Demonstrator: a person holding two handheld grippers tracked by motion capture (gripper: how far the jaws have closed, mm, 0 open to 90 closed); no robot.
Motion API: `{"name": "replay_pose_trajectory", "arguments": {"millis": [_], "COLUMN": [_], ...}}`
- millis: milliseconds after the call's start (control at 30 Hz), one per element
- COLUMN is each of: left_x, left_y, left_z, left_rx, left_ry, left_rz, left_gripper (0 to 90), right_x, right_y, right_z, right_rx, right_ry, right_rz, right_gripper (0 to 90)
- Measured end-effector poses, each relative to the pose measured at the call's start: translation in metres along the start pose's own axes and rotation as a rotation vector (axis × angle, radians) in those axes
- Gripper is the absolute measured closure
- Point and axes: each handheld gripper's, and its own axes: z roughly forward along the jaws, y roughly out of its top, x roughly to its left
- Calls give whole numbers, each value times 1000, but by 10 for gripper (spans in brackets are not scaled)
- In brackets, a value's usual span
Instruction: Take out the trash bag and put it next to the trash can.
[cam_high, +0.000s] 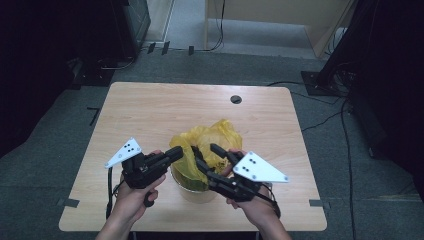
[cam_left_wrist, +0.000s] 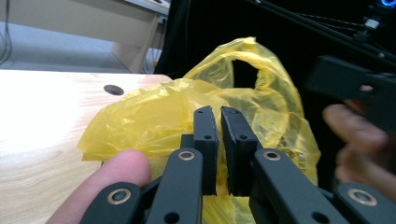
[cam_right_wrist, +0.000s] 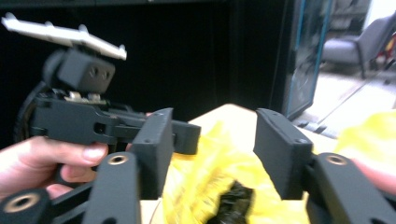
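High view: a yellow bag (cam_high: 207, 142) lines a bin (cam_high: 195, 190) at the table's (cam_high: 150, 110) near edge, between both tongs.

Left gripper view: left tongs (cam_left_wrist: 219, 116) are pressed together against the bag rim; whether film is pinched cannot be told.

Right gripper view: right tongs (cam_right_wrist: 212, 140) are spread above the bag (cam_right_wrist: 210, 177). Recommended: close on the rim opposite, then pull evenly.

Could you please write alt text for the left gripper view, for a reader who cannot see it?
The left gripper holds its two black jaws almost shut against a crumpled yellow bag, which lies on a light wooden table. A fingertip shows at lower left, and the other hand is blurred at right.
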Motion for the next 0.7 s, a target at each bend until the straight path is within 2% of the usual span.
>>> {"name": "replay_pose_trajectory", "arguments": {"millis": [33,100,200,233,267,300,367,400,433,467,533,633,667,700], "left_x": [1,2,3,4,5,5,5,5,5,5,3,2,3,4], "left_y": [0,0,0,0,0,1,2,2,3,3,5,7,8,8], "left_z": [0,0,0,0,0,1,2,2,1,1,0,-3,-4,-5], "left_rx": [-4,-15,-31,-33,-37,-40,-53,-53,-54,-58,-64,-76,-81,-85], "left_ry": [5,12,24,24,25,27,22,22,18,14,15,9,6,1], "left_rz": [-7,-26,-43,-50,-59,-63,-91,-91,-92,-95,-94,-92,-97,-108], "left_gripper": [850,848,847,846,845,845,845,844,844,840,838,837,837,837], "right_x": [0,-3,-5,-3,-2,-1,-2,-2,-2,-4,-6,-4,-4,-3], "right_y": [0,0,-12,-27,-35,-43,-57,-63,-63,-70,-73,-76,-76,-76], "right_z": [0,-18,-43,-54,-57,-57,-51,-46,-46,-36,-31,-10,-10,2], "right_rx": [0,-37,-50,-35,-16,5,68,98,98,132,146,179,179,196], "right_ry": [0,-40,-92,-122,-134,-142,-144,-169,-169,-190,-182,-168,-168,-161], "right_rz": [0,3,0,-14,-16,-14,-12,-16,-16,-5,9,-21,-21,-28], "right_gripper": [426,386,324,253,253,191,145,142,142,109,106,82,82,61]}}
